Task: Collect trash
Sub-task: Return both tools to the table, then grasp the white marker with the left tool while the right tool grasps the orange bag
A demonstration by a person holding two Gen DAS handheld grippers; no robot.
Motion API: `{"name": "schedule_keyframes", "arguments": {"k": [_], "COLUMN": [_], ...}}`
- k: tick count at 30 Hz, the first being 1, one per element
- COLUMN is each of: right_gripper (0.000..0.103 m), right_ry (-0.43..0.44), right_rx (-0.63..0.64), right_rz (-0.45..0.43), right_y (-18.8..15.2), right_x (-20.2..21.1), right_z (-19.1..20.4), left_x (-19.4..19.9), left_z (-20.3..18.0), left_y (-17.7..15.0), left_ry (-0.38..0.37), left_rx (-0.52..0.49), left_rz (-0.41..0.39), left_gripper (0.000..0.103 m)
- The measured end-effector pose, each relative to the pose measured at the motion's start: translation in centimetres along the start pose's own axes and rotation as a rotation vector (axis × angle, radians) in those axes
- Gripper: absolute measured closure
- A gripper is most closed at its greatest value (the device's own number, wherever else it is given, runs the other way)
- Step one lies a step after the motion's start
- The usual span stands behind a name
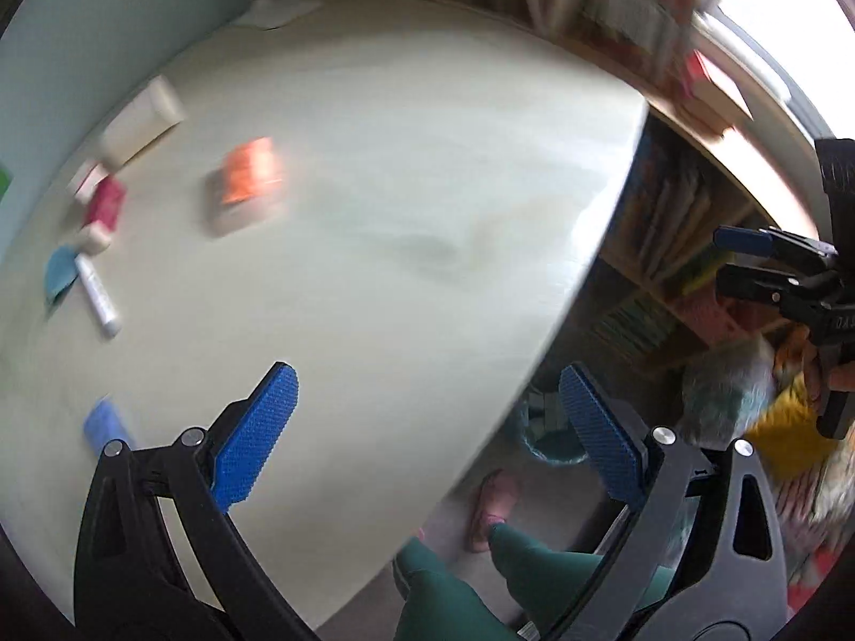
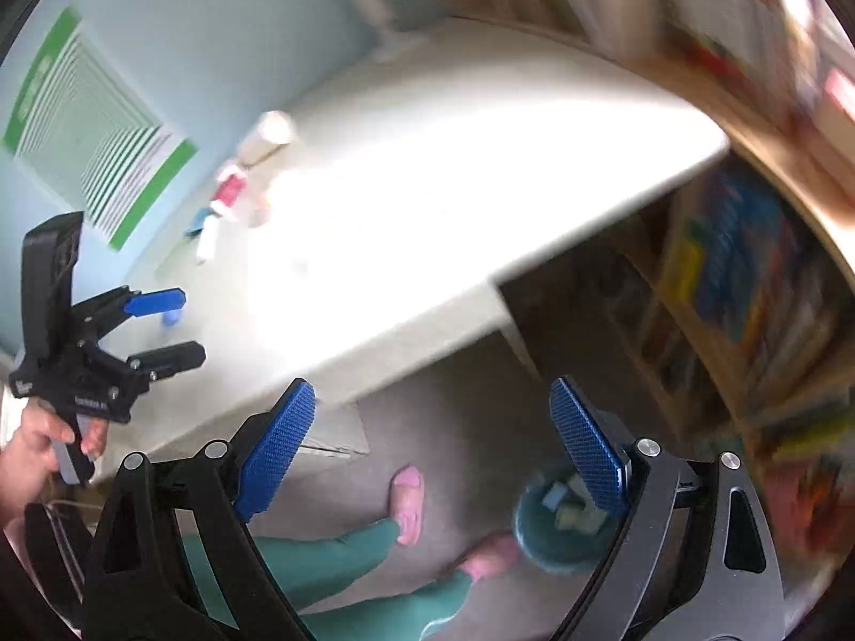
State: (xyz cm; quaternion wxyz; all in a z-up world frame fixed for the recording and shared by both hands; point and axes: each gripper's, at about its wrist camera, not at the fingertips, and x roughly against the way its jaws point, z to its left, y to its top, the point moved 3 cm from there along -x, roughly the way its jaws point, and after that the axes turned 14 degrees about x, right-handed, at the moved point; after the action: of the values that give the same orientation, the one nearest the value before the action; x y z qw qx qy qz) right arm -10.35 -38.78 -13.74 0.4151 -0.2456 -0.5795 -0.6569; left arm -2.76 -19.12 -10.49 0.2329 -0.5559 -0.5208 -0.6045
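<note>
Here we hold both grippers with fingers spread and nothing between them, over a white table and a teal bin on the floor.

We see the left gripper above the table's near edge, its jaws wide apart, and the right gripper off the table above the floor, jaws likewise wide. In the right wrist view the bin shows pale scraps and a light blue piece inside; the left view gives only its blurred rim. The left view alone shows the table's trash clearly: an orange packet, a white tube, a red wrapper, a white marker beside a blue scrap, and a blue piece nearest the left finger.
</note>
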Motion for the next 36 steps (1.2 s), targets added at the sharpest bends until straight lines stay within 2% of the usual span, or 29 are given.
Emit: {"name": "schedule_keyframes", "arguments": {"k": [7,11,14,16,22,25,29,36], "right_gripper": [0.014,0.014,0.014,0.014,0.014,0.014,0.015,0.017], "right_ry": [0.046,0.07,0.069,0.054,0.029,0.02,0.018,0.053], "right_rx": [0.144,0.188,0.213,0.228,0.248,0.225,0.203,0.272], "right_rz": [0.005,0.005,0.037,0.061,0.061,0.073,0.109,0.171], "right_y": [8.1,11.0,12.7,13.6,16.0,16.8,17.8,19.0], "right_x": [-3.8,-5.9,-8.0,-9.4,-12.8,-14.5,-16.9,-20.0], "right_z": [5.7,8.9,10.6,11.6,14.0,14.2,13.8,13.6], "left_x": [3.3,4.0,4.1,4.0,1.9,0.5,-1.2,-3.1], "left_z": [10.1,14.4,16.8,18.1,21.1,22.0,22.6,23.6], "left_y": [2.0,3.0,3.6,3.8,5.3,6.0,6.8,7.6], "left_ry": [0.062,0.092,0.095,0.099,0.089,0.087,0.121,0.143], "left_rx": [0.164,0.213,0.255,0.278,0.315,0.328,0.321,0.4], "left_rz": [-0.105,-0.133,-0.144,-0.146,-0.119,-0.102,-0.083,-0.058], "left_gripper": [0.007,0.007,0.007,0.007,0.007,0.007,0.007,0.007]}}
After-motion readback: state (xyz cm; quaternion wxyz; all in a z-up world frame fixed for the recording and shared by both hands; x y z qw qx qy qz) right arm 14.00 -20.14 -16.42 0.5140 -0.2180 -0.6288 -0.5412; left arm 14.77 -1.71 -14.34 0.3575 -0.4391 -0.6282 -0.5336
